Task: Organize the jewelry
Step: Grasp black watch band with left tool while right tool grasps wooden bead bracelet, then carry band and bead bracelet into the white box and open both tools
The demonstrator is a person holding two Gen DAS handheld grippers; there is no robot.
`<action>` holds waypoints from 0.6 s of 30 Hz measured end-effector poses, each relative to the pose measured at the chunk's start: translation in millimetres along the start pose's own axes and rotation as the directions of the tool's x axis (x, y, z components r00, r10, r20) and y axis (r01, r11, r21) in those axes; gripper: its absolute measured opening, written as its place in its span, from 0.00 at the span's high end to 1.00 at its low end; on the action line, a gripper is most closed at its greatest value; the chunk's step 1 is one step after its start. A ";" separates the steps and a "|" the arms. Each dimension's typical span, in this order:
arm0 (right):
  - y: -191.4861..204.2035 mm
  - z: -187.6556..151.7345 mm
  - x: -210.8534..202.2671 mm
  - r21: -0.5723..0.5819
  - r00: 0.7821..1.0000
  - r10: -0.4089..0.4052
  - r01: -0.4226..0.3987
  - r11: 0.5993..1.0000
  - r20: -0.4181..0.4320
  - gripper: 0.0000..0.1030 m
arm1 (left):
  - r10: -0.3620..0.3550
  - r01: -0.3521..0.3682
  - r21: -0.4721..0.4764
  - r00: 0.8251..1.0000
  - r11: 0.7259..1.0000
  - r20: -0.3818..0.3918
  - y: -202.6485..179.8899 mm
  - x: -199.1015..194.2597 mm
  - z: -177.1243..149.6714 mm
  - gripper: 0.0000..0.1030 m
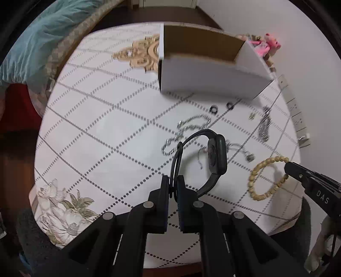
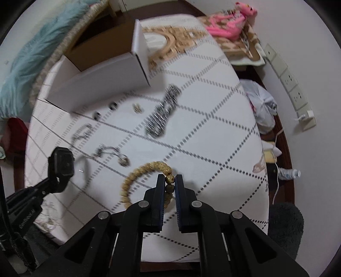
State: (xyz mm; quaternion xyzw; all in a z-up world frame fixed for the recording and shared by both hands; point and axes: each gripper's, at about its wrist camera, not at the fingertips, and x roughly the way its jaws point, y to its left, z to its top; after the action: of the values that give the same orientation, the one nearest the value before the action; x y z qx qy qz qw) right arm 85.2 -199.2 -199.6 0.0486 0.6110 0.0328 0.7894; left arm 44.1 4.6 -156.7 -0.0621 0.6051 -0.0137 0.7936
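My left gripper (image 1: pixel 174 181) is shut on the strap of a black smartwatch (image 1: pixel 215 153) and holds it above the table; it also shows in the right wrist view (image 2: pixel 61 164). My right gripper (image 2: pixel 169 180) is shut on a tan wooden bead bracelet (image 2: pixel 136 176), which also shows in the left wrist view (image 1: pixel 255 176). An open white cardboard box (image 1: pixel 204 74) stands at the far side. Silver chains (image 1: pixel 191 125), two small dark rings (image 1: pixel 213 109) and a metal watch band (image 2: pixel 164 110) lie on the white tablecloth (image 1: pixel 96 132).
A pink plush toy (image 2: pixel 232 19) and a wooden board sit beyond the table's far right. A wall power strip (image 2: pixel 292 85), a plastic bag (image 2: pixel 262 104) and a bottle (image 2: pixel 289 173) are to the right. A teal blanket (image 1: pixel 32 42) lies at far left.
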 end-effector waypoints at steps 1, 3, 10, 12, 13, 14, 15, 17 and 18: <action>3.7 0.9 -6.5 -0.005 1.000 0.010 -0.010 1.000 0.012 0.91 | -0.003 0.003 0.002 1.000 1.000 0.015 -1.7 -6.9 0.2 0.96; 9.0 5.8 -18.8 -0.013 0.999 0.032 -0.031 0.999 0.035 0.91 | -0.005 0.005 0.005 0.999 1.000 0.042 -5.5 -13.1 6.8 0.96; 26.1 45.1 -74.6 -0.053 0.983 0.107 -0.100 0.994 0.148 0.91 | -0.029 0.029 0.004 0.988 1.000 0.155 1.5 -48.4 60.3 0.96; 32.0 61.8 -95.4 -0.072 0.972 0.114 -0.101 0.992 0.207 0.91 | -0.031 0.030 0.008 0.982 1.000 0.185 0.8 -56.6 80.3 0.96; 35.8 68.7 -104.1 -0.082 0.966 0.115 -0.098 0.992 0.232 0.91 | -0.030 0.028 0.011 0.979 1.000 0.199 0.2 -59.8 90.1 0.96; 39.0 75.9 -111.5 -0.092 0.961 0.119 -0.099 0.991 0.249 0.91 | -0.028 0.027 0.010 0.977 1.000 0.210 0.4 -62.0 97.4 0.96; 42.1 86.4 -119.7 -0.098 0.955 0.126 -0.103 0.990 0.269 0.91 | -0.031 0.030 0.010 0.975 1.000 0.220 0.2 -64.7 108.0 0.96; 47.9 102.4 -128.7 -0.112 0.946 0.131 -0.102 0.988 0.295 0.91 | -0.024 0.022 0.013 0.972 1.000 0.234 0.6 -65.5 122.4 0.96; 51.5 112.5 -131.7 -0.119 0.942 0.132 -0.099 0.988 0.309 0.91 | -0.019 0.015 0.017 0.970 1.000 0.242 0.1 -65.8 131.8 0.96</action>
State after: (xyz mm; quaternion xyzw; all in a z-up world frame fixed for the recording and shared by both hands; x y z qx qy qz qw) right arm 161.4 -166.8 -38.9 0.0488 0.4704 0.1021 0.8752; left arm 153.3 21.9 -59.4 -0.0624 0.5030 -0.0174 0.8619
